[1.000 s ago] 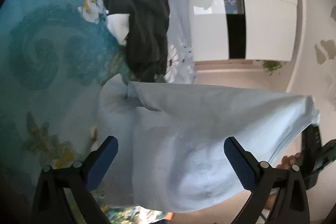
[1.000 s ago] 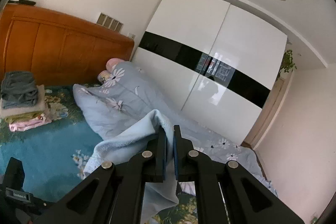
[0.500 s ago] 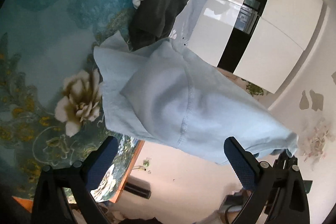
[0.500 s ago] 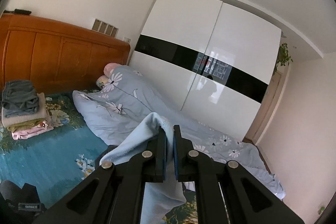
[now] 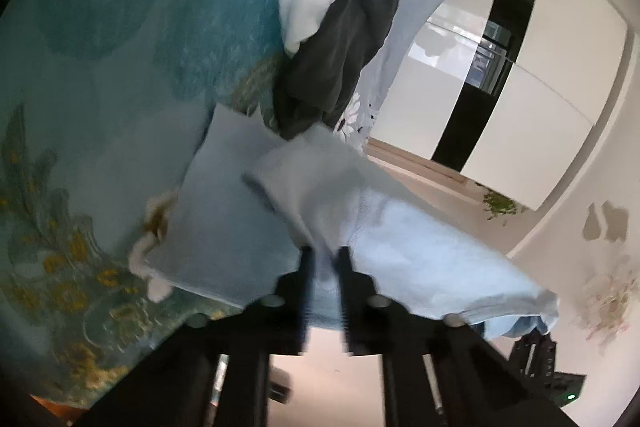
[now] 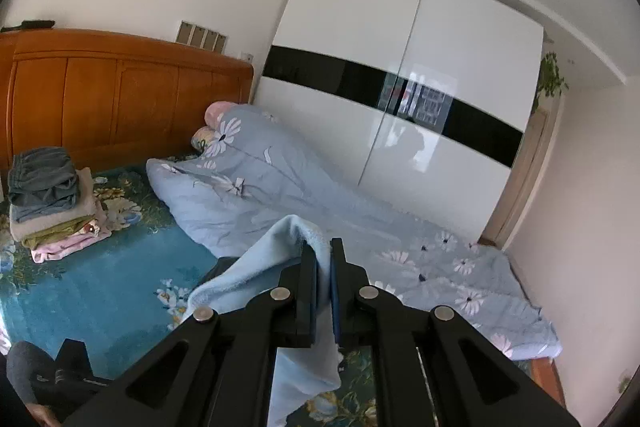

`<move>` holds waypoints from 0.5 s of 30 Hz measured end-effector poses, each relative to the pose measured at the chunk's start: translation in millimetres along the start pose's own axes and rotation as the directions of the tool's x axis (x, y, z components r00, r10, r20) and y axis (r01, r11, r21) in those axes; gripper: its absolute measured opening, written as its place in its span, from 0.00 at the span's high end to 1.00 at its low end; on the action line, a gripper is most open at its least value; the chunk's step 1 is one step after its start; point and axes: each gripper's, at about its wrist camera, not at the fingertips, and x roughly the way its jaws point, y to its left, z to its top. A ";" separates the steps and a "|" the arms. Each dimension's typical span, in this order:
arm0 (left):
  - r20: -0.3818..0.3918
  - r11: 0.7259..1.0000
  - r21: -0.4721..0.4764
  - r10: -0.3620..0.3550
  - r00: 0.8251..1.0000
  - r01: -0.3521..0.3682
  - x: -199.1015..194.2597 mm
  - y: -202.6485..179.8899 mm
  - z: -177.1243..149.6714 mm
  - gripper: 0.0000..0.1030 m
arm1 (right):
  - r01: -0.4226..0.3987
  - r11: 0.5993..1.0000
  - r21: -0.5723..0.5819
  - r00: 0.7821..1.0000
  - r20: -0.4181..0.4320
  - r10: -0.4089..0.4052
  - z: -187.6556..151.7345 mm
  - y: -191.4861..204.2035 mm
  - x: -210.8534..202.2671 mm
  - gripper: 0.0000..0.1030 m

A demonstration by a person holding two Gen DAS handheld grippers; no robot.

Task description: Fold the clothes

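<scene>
Left hand-held gripper (image 5: 324, 259): jaws now drawn in to a narrow gap with a fold of the light blue garment (image 5: 420, 259) pinched between them; half a second back they stood wide apart with the cloth merely hanging across in front. Left view is motion-blurred, so exact bite depth cannot be told. Right hand-held gripper (image 6: 323, 269): jaws nearly together on another part of the same garment, as in the earlier frames. Judgement: both ends are now held, so the cloth can be stretched and laid out for the first fold. Garment position: strung between the two grippers, its lower part draped onto the near edge of the bed (image 5: 100, 107), the rest hanging over bare floor (image 5: 432, 183). Edge watch: the bed's near edge runs right under the left gripper; loose cloth may slide off. Farther on, a dark garment (image 5: 340, 39) lies just beyond the blue one, a bunched quilt (image 6: 256, 187) takes the right side, and the folded stack (image 6: 52, 203) sits far left by the headboard (image 6: 120, 95). Open teal bedcover lies left of the dark garment.
</scene>
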 end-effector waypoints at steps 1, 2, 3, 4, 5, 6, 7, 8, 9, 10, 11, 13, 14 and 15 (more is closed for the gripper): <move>0.016 1.000 0.026 0.009 1.000 -0.009 -1.6 -6.1 1.0 0.96 | 0.003 1.000 -0.001 1.000 -0.004 -0.003 -0.7 -0.7 0.5 0.95; 0.035 0.998 0.054 0.009 0.999 -0.011 -5.3 -15.0 2.1 0.97 | 0.007 1.000 -0.003 1.000 -0.007 -0.007 -1.5 -1.4 1.1 0.95; 0.057 0.996 0.084 0.002 0.998 -0.007 -10.9 -26.1 3.1 0.97 | 0.010 1.000 -0.004 1.000 -0.011 -0.010 -2.2 -2.1 1.6 0.95; 0.078 0.993 0.114 -0.005 0.997 -0.004 -16.5 -37.2 4.1 0.97 | 0.014 1.000 -0.006 1.000 -0.015 -0.014 -3.0 -2.8 2.2 0.95; 0.099 0.989 0.145 -0.013 0.995 -0.002 -22.0 -48.3 5.1 0.97 | 0.020 1.000 -0.007 1.000 -0.013 -0.020 -2.6 -4.4 0.9 0.95; 0.120 0.985 0.175 -0.022 0.993 0.000 -27.6 -59.4 6.1 0.98 | 0.027 1.000 -0.009 1.000 -0.010 -0.027 -1.8 -6.3 -1.0 0.95; 0.141 0.979 0.205 -0.031 0.990 0.001 -33.2 -70.5 7.1 0.98 | 0.032 0.999 -0.006 0.999 -0.005 -0.032 -0.4 -9.6 -4.7 0.95; 0.158 0.972 0.234 -0.043 0.986 0.005 -39.8 -84.2 7.7 0.98 | 0.037 0.999 -0.003 0.999 0.001 -0.037 1.5 -12.2 -8.2 0.95; 0.178 0.963 0.270 -0.063 0.982 0.013 -49.2 -103.6 7.9 0.98 | 0.044 0.999 -0.002 0.999 0.010 -0.044 4.0 -14.5 -12.5 0.95; 0.194 0.952 0.305 -0.084 0.977 0.021 -58.9 -121.7 7.6 0.98 | 0.052 0.999 -0.003 0.998 0.021 -0.052 7.0 -17.0 -18.4 0.95; 0.206 0.942 0.335 -0.102 0.973 0.028 -67.7 -136.5 6.8 0.98 | 0.060 0.998 -0.004 0.998 0.033 -0.060 10.2 -19.6 -24.7 0.95; 0.227 0.912 0.409 -0.145 0.963 0.041 -90.3 -169.4 0.0 0.98 | 0.075 0.997 -0.005 0.995 0.065 -0.074 16.7 -25.2 -40.6 0.95; 0.236 0.893 0.447 -0.168 0.957 0.047 -102.4 -186.3 -4.2 0.98 | 0.082 0.997 -0.003 0.993 0.085 -0.081 19.8 -28.6 -50.1 0.95; 0.251 0.869 0.493 -0.192 0.949 0.045 -115.0 -204.3 -9.3 0.98 | 0.089 0.996 -0.001 0.991 0.105 -0.088 22.9 -32.0 -59.7 0.95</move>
